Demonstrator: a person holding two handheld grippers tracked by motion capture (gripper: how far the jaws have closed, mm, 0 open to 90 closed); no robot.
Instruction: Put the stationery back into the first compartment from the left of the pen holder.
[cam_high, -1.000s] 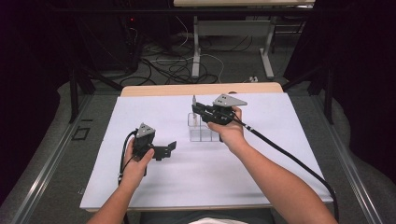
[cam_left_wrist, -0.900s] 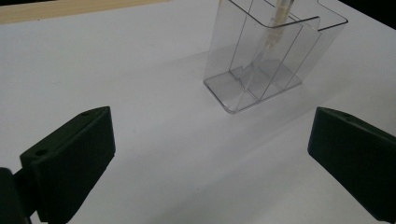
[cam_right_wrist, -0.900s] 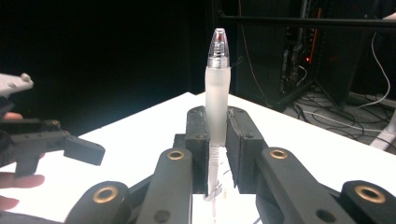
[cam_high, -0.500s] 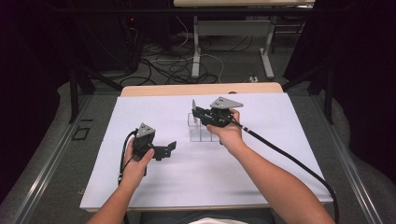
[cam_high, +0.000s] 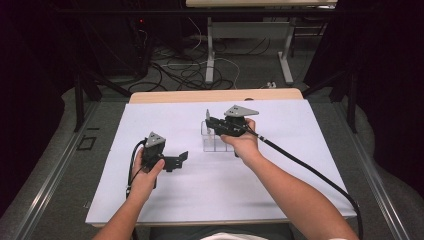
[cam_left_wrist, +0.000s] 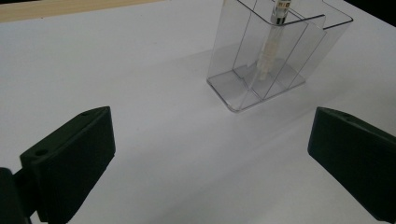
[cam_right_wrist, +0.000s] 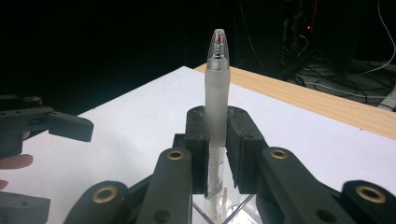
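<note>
Now right claw clamped on upright pen over clear organizer, left claw open, resting low.

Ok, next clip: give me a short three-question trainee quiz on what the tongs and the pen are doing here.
1. True or false: the right tongs are clamped on the pen.
2. Multiple choice: the left tongs are a) shut on the pen, b) open with nothing between them, c) gripping the clear organizer.
3. Short answer: where is the pen's lower end?

Key
1. True: in the right gripper view both pads press the frosted barrel, tip pointing up.
2. b: the jaws stand wide apart over the white table cover.
3. Inside a compartment of the clear organizer; the left gripper view shows it upright between the dividers.
</note>
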